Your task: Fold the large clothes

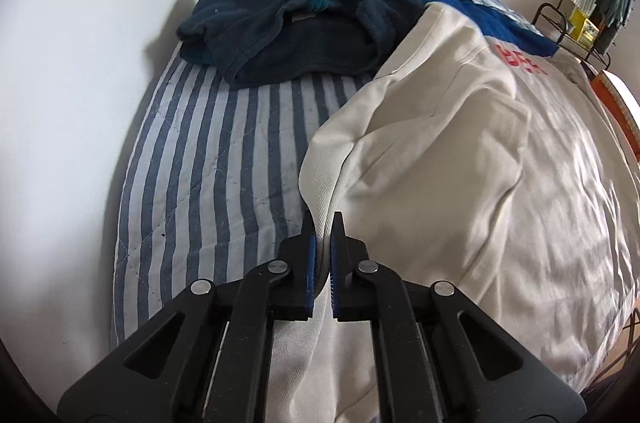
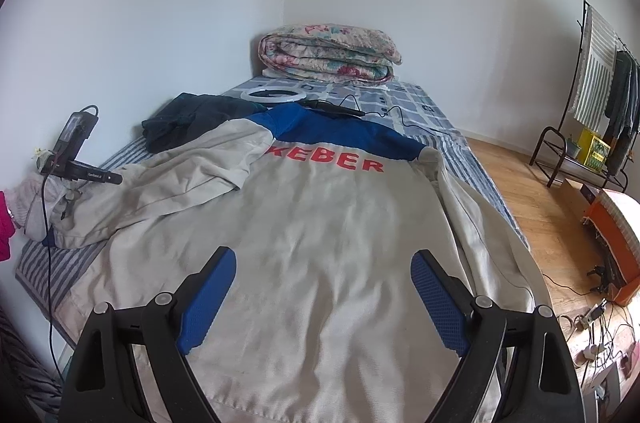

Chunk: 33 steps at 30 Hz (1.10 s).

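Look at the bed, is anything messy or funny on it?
Yes. The dark blue garment lies crumpled in a heap near the wall. The jacket's left sleeve is bunched instead of flat. A ring light and cable lie among the laundry.

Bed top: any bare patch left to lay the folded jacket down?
One: striped sheet between the wall, the dark garment pile and the jacket held in the left tool. The head end is crowded: floral quilt, ring light, cable. The jacket covers the rest.
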Tool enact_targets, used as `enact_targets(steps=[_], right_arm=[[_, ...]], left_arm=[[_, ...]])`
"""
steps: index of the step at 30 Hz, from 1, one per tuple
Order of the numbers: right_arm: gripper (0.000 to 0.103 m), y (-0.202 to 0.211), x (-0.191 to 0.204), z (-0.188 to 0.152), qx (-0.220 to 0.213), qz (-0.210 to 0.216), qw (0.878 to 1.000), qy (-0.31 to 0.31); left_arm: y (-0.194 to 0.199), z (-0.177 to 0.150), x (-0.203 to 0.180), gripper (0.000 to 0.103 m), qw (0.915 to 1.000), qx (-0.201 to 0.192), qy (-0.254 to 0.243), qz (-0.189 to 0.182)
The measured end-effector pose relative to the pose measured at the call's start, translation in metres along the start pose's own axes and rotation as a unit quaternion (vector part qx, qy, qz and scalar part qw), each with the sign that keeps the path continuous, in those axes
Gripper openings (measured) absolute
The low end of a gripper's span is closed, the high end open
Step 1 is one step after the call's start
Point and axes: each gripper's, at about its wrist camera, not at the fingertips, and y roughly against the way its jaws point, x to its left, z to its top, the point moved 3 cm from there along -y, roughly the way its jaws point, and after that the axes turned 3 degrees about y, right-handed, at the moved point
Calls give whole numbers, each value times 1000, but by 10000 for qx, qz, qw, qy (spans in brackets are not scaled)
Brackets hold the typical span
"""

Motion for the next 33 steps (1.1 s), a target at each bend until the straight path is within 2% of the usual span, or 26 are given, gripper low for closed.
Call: enact_targets(steps=[5,11,15,18,20,21,23,25,26,31,33], right_arm=[[90,4,-1,1,-11,41,10000,-75],[90,10,-3,3,-51,62,9998,-182],[90,11,-7,2,-25,84,9996,-262],[90,9,-12,1,30,96,9992,-383],[90,9,-17,0,63,73,9989,-460],[90,8,-20,-1,74,66,9987,-495],[90,8,-26,-2,103,40,9983,-568],[90,7,-32,-5,144,20,9979,-632],[90,5,-35,-6,181,13,9975,-679],[90,-4,-52,-18,472,170,9930,-1073],[90,-8,-55,-22,600,354,9893,-1280]], left_arm=[[60,4,-35,3,9980,-475,-248,-334],[111,-4,-119,3,9889,-725,-960,-867],[117,-12,-188,2,9812,-593,-1361,-1233],[110,-29,-239,3,9755,-472,-1772,-1219],[100,-39,-265,3,9715,-242,-1882,-1423],[96,-44,-277,6,9705,-154,-1931,-1433],[90,-52,-293,20,9689,-2,-1966,-1501],[95,-59,-302,55,9669,45,-1914,-1689],[100,-61,-303,60,9663,6,-1882,-1759],[139,-63,-276,61,9653,-210,-1568,-2076],[147,-61,-250,61,9715,-398,-1407,-1865]])
